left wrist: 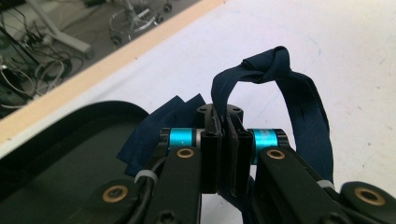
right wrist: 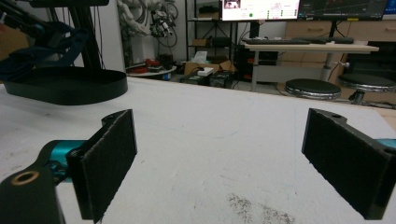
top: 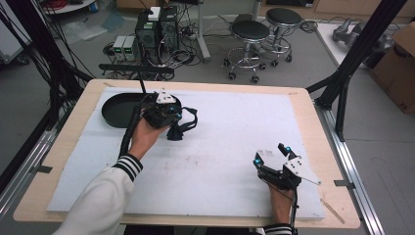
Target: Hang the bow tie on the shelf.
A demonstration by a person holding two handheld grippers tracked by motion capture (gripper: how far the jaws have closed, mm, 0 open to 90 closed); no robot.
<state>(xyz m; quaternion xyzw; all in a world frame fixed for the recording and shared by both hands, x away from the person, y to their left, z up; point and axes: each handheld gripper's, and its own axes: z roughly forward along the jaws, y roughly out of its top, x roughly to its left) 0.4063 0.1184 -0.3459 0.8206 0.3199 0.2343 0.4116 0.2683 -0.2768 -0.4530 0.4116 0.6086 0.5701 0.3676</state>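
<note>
A dark blue knotted cloth strip (top: pixel 183 125) hangs from my left gripper (top: pixel 166 111), which is raised just right of the black oval tray (top: pixel 115 111). In the left gripper view the jaws (left wrist: pixel 224 140) are pressed together on the cloth (left wrist: pixel 299 93); its loop and knot arch above them and a flat end lies over the tray's rim (left wrist: pixel 70 154). My right gripper (top: pixel 270 152) rests low over the white mat near the front right. Its pads stand wide apart with nothing between them (right wrist: pixel 224 158). The tray (right wrist: pixel 70 84) and the cloth (right wrist: pixel 42 42) show far off in the right gripper view.
A white mat (top: pixel 220 147) covers the wooden table (top: pixel 313 122). Black frame posts (top: pixel 352 54) stand at the right rear corner and cables hang at the left. Stools (top: pixel 249 34) and computer boxes (top: pixel 156 29) stand on the floor beyond the far edge.
</note>
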